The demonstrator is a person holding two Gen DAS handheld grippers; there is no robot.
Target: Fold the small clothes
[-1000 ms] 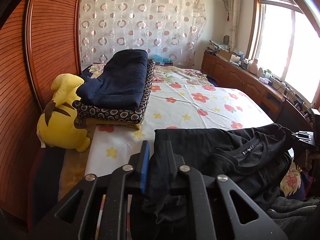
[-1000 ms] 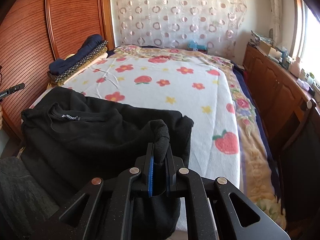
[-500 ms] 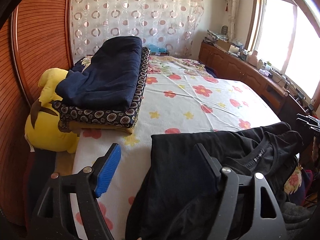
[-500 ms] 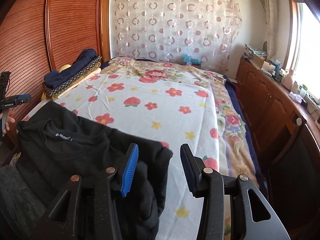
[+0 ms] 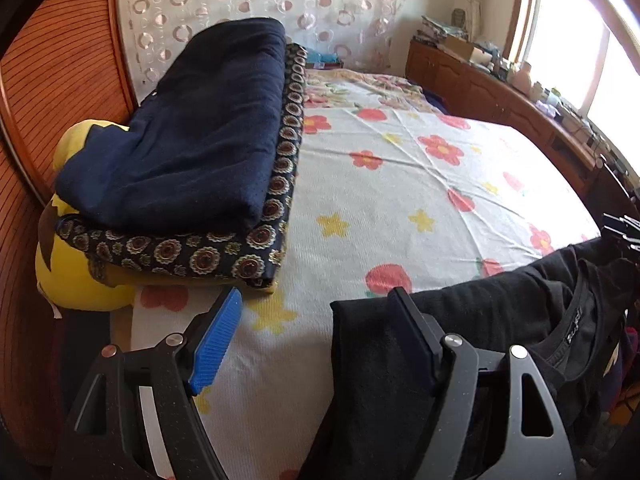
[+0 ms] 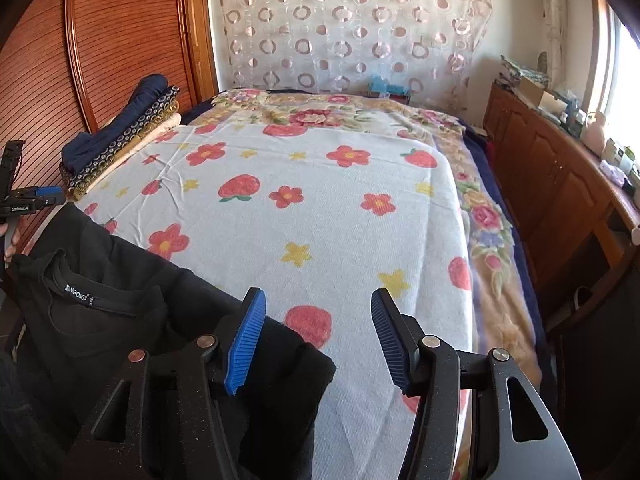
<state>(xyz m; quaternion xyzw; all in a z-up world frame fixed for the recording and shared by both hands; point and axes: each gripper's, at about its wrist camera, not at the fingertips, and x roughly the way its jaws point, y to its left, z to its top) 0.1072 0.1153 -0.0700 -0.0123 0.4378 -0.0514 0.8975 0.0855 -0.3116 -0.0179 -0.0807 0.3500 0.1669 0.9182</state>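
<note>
A black shirt (image 5: 472, 332) lies spread along the near edge of the flowered bed cover (image 5: 400, 184), collar label up; it also shows in the right wrist view (image 6: 120, 312). My left gripper (image 5: 316, 340) is open and empty, its right finger over the shirt's left end. My right gripper (image 6: 320, 336) is open and empty, its left finger over the shirt's right end, above the bed cover (image 6: 320, 208).
A stack of folded dark blue and patterned blankets (image 5: 200, 152) lies at the bed's left side, with a yellow plush toy (image 5: 72, 272) under it. A wooden headboard (image 6: 100, 40) stands left. A wooden cabinet (image 6: 560, 184) with clutter runs along the right under the window.
Both grippers were shut on the shirt's ends a second ago. They have opened, let the shirt drop on the bed, and moved slightly outward.
</note>
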